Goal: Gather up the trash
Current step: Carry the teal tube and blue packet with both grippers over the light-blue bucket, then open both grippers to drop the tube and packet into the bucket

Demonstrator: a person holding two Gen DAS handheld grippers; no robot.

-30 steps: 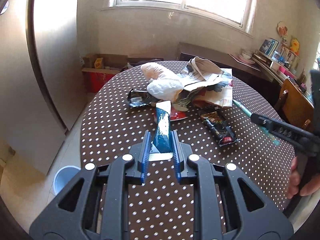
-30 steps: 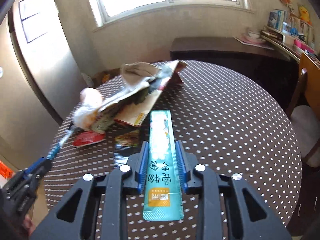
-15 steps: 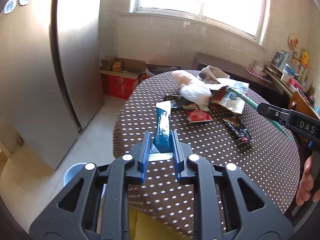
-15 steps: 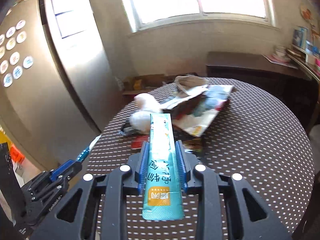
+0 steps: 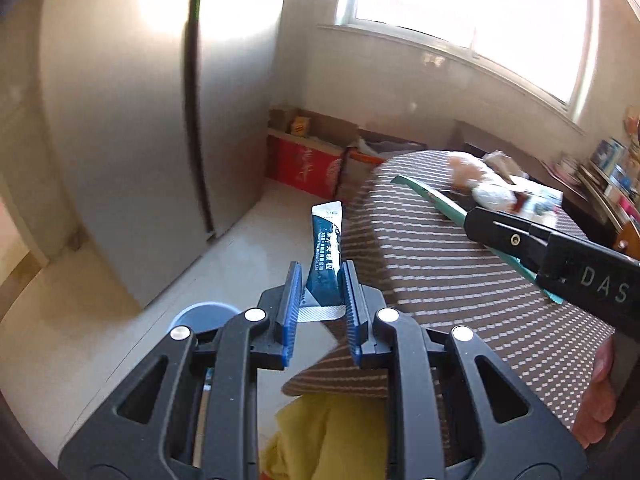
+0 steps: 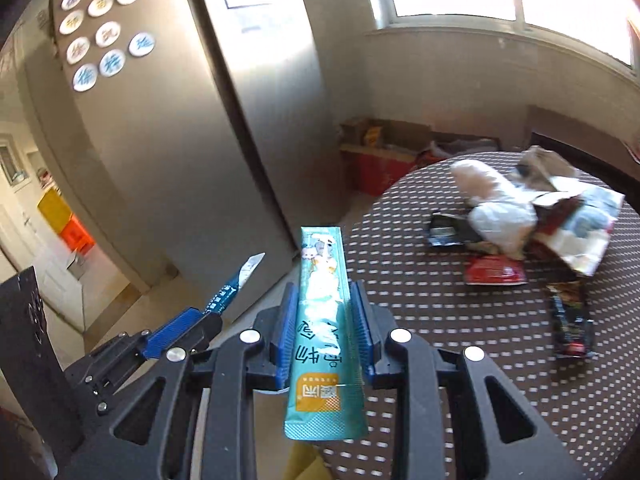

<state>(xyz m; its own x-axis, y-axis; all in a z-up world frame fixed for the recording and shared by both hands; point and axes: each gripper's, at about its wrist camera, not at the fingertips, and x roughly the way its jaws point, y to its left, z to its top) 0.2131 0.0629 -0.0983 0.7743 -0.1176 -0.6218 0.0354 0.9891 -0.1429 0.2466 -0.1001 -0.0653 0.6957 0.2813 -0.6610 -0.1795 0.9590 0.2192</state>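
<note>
Left tongs clamp a dark-blue sachet; right tongs, lettered "DAS", clamp a teal sachet.

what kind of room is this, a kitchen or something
Most likely a home kitchen or dining area: a tall steel fridge with round magnets on its door, a round table under a polka-dot cloth strewn with snack wrappers, and cardboard boxes under the window.

I'm in a home kitchen-dining room. Tall steel fridge with round magnets, round table under a dotted brown cloth, cardboard boxes on tiled floor below a bright window, cluttered shelf at right.
</note>
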